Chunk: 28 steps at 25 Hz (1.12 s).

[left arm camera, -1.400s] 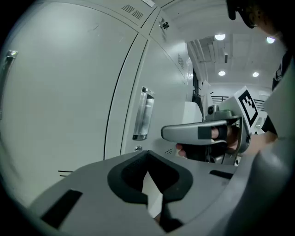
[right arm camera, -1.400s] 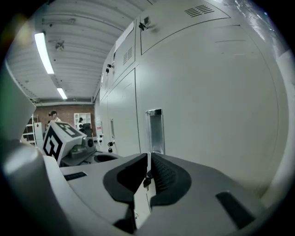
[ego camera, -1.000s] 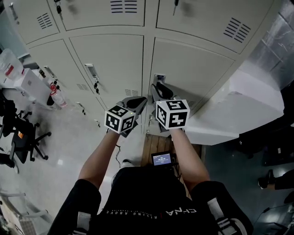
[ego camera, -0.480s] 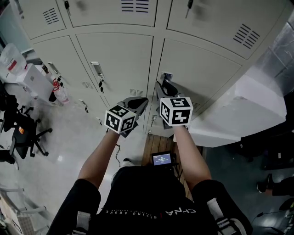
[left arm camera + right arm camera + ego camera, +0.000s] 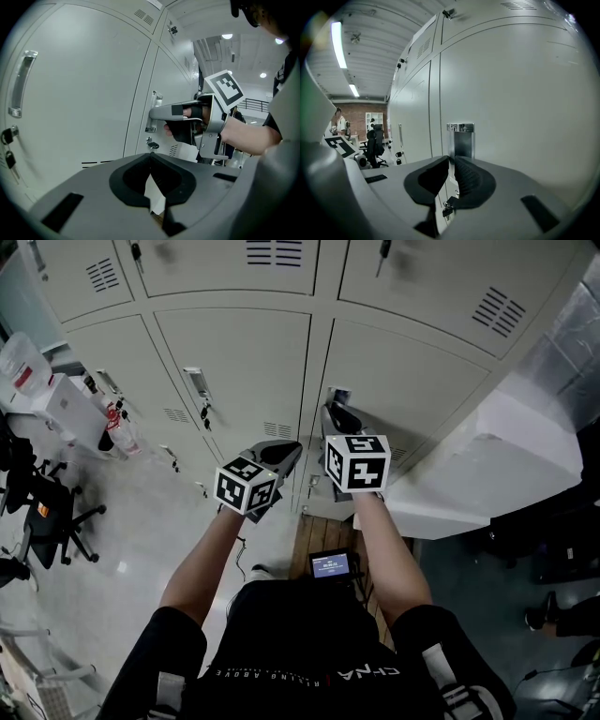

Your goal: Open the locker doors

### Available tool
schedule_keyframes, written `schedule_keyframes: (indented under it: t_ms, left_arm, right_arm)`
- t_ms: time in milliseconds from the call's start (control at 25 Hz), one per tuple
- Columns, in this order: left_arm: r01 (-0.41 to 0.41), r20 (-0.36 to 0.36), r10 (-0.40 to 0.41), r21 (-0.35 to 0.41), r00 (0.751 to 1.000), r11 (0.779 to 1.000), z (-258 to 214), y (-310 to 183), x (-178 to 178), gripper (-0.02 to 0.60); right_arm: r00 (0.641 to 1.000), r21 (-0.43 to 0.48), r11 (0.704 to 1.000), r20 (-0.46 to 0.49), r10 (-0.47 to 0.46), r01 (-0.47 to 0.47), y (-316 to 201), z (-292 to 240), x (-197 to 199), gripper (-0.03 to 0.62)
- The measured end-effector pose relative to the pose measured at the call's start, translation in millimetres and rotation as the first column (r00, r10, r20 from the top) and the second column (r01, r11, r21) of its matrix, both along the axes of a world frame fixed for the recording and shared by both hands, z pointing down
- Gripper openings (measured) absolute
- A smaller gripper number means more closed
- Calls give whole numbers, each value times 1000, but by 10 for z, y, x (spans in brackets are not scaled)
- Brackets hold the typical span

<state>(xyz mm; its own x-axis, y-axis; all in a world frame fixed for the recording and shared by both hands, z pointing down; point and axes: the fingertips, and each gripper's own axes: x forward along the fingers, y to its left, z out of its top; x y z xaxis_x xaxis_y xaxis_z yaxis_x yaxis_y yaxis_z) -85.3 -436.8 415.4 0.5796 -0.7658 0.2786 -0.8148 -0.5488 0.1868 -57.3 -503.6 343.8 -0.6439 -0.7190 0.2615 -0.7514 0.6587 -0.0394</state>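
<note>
Just beyond the tips of the right gripper (image 5: 451,159), whose jaws are pressed together and hold nothing, stands the chrome handle (image 5: 460,133) of the locker door (image 5: 525,108). This door is pale grey and shut. Nearer on the left, the left gripper (image 5: 151,158) is closed too, and empty.

Pale grey locker doors (image 5: 234,362), black chair (image 5: 42,512)

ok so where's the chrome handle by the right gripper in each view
Head view: the chrome handle is just above centre, on the lower right locker door.
Left gripper view: the handle is at centre, at that door's near edge.
Right gripper view: the handle is at centre, straight ahead above the jaws.
Shared landmark: the right hand-held gripper, its tips at the handle in every view.
</note>
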Motion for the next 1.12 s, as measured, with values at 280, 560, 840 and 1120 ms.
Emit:
schedule_keyframes:
  t_ms: [280,560,840,1120]
  left_arm:
    - [-2,7,2,10,1000,1000,-27,42,3,18]
    - [-16,15,16,21,1000,1000,-19,119,57,18]
    - [-62,8,62,29,998,998,-6,235,201,21]
    - [-158,9,158,56,987,986,-50,284,397,118]
  right_arm:
    - [1000,-13,1000,7,-14,15,83,3,16,61]
    - [998,-38,997,10,-68,68,275,4,54,61]
    - [993,-41,992,16,-121,122,541,9,144,61]
    - [988,-46,987,34,-153,155,834,19,264,61]
